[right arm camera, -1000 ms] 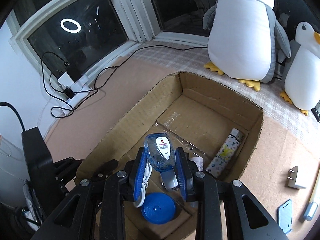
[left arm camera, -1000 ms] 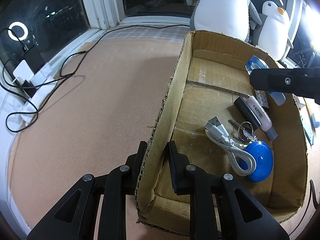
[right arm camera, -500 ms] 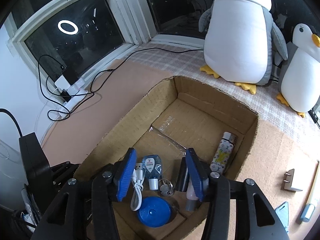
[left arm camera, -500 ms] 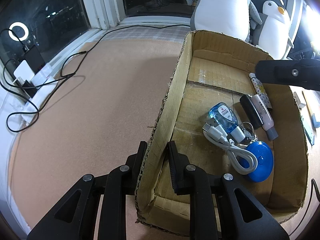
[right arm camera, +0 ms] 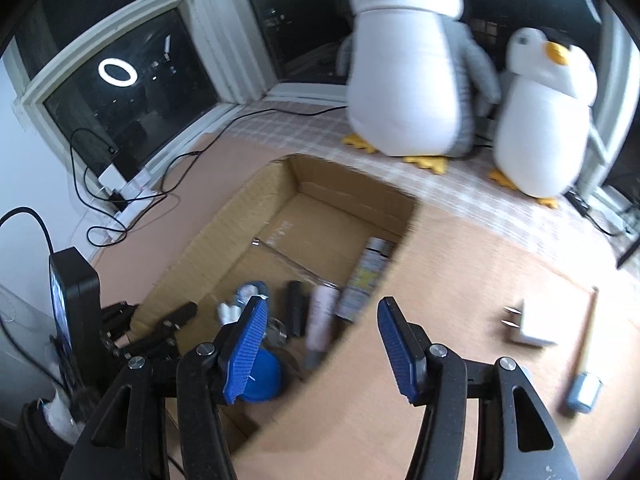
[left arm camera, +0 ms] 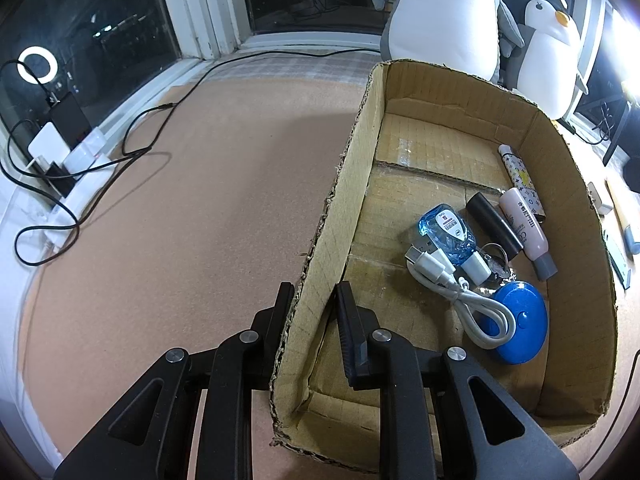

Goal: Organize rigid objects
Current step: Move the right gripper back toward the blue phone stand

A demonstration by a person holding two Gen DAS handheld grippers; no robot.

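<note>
We keep our left gripper pinched on the near side wall of the cardboard box, one finger outside and one inside, steadying it. Our right gripper is empty, its jaws opening with nothing between the blue pads, and it hangs over the box's right edge with the bare mat showing between the fingers.

Inside the box lie the small blue bottle, the white cable, the blue round case, a black tube, a pink tube and a patterned lighter — all gathered toward the right half of the floor.

What the next move seems to turn on is outside the box: the white plug lies on the mat to the right of our right gripper and a little ahead, prongs pointing left toward the box. Further right is a long stick-like tool, its long axis running away from us, grey end nearest. The right hand is plainly the nearer one; the left is busy on the far side of the box.

The right wrist view is smeared by motion, so the box contents there are hard to read — the keys by the bottle show only partly in the left view, and the tool's far end is unclear.
</note>
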